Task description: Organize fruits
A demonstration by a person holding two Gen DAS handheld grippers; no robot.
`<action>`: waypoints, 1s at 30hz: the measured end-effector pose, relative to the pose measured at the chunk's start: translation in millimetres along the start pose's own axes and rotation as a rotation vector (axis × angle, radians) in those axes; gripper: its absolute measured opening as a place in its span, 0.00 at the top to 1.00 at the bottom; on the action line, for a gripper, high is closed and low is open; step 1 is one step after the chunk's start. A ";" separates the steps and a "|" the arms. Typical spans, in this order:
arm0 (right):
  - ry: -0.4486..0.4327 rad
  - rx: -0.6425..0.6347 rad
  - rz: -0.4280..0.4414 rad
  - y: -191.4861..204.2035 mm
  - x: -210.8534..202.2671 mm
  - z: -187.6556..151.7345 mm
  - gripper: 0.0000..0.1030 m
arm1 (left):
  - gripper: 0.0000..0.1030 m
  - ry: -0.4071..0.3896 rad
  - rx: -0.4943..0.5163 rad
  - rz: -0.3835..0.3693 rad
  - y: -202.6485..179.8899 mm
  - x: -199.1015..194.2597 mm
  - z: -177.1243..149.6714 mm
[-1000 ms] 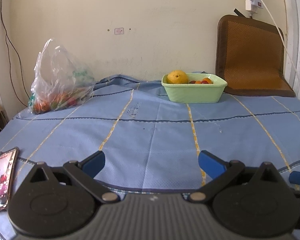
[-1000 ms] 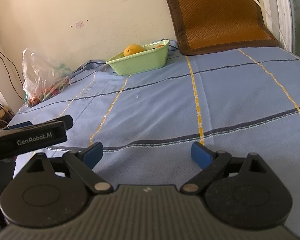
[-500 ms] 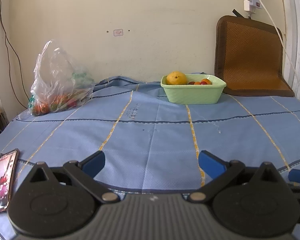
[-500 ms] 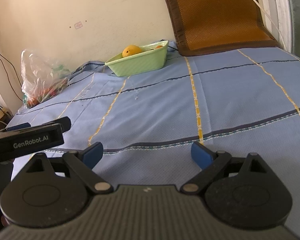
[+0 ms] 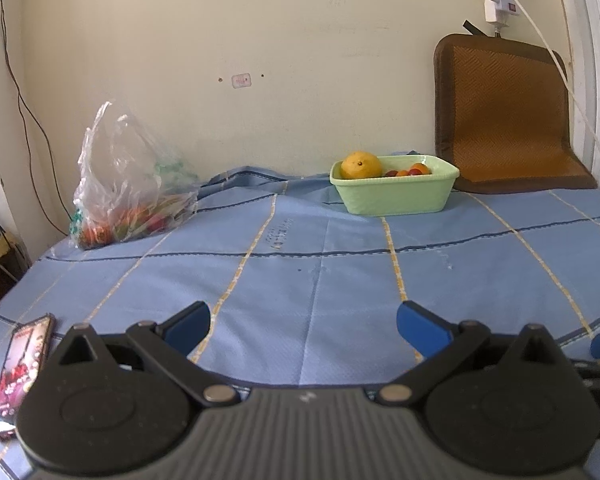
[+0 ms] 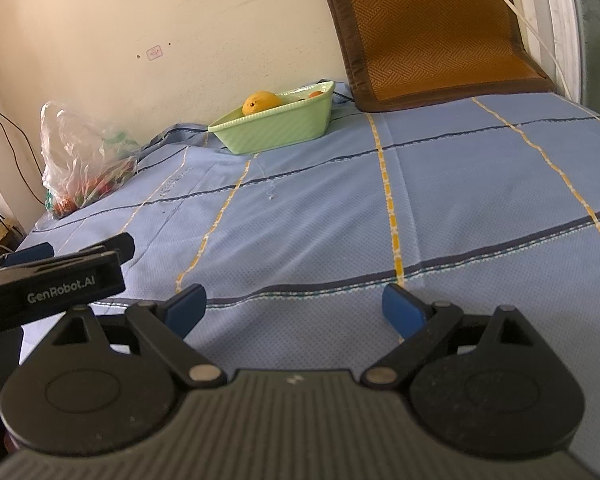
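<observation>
Pale green tub (image 5: pixel 396 196), orange fruit (image 5: pixel 361 165), blue cloth (image 5: pixel 340 272) with yellow and navy stripes

A pale green rectangular plastic basin (image 5: pixel 396 192) sits at the back of the blue checked cloth (image 5: pixel 320 280), against the wall, with a large yellow-orange round fruit (image 5: pixel 361 165) at its left end (smaller fruits to its right). A clear crumpled plastic bag of produce (image 5: pixel 128 188) lies well left of it. A brown woven mat (image 5: pixel 508 116) leans right of the basin. A smartphone in a dark case (image 5: pixel 20 368) lies near left.

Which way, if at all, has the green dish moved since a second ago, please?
No. The green dish still sits at the far end of the same yellow stripe, beside the brown mat.
</observation>
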State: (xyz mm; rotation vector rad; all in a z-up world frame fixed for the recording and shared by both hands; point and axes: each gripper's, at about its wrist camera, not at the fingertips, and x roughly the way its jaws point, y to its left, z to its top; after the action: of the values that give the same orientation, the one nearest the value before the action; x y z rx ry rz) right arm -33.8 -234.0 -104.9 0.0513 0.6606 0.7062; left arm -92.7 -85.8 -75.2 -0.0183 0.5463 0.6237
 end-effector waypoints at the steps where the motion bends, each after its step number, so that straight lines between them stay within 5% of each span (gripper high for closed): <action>1: 0.000 -0.001 -0.001 0.1 0.1 0.0 0.06 | 0.00 -0.001 0.003 0.000 0.2 -0.2 -0.1; 13: -0.016 -0.024 -0.087 2.7 1.3 -2.5 0.06 | 0.00 0.014 -0.005 -0.015 2.3 2.2 -4.7; 30: -0.026 -0.020 -0.085 0.0 -1.0 -3.9 0.06 | 0.00 0.014 0.014 0.002 -2.8 1.5 -7.0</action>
State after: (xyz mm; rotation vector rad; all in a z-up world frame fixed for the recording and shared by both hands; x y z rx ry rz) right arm -36.7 -235.2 -107.5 0.0136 0.6272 0.6289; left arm -93.5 -88.5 -82.3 -0.0086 0.5644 0.6221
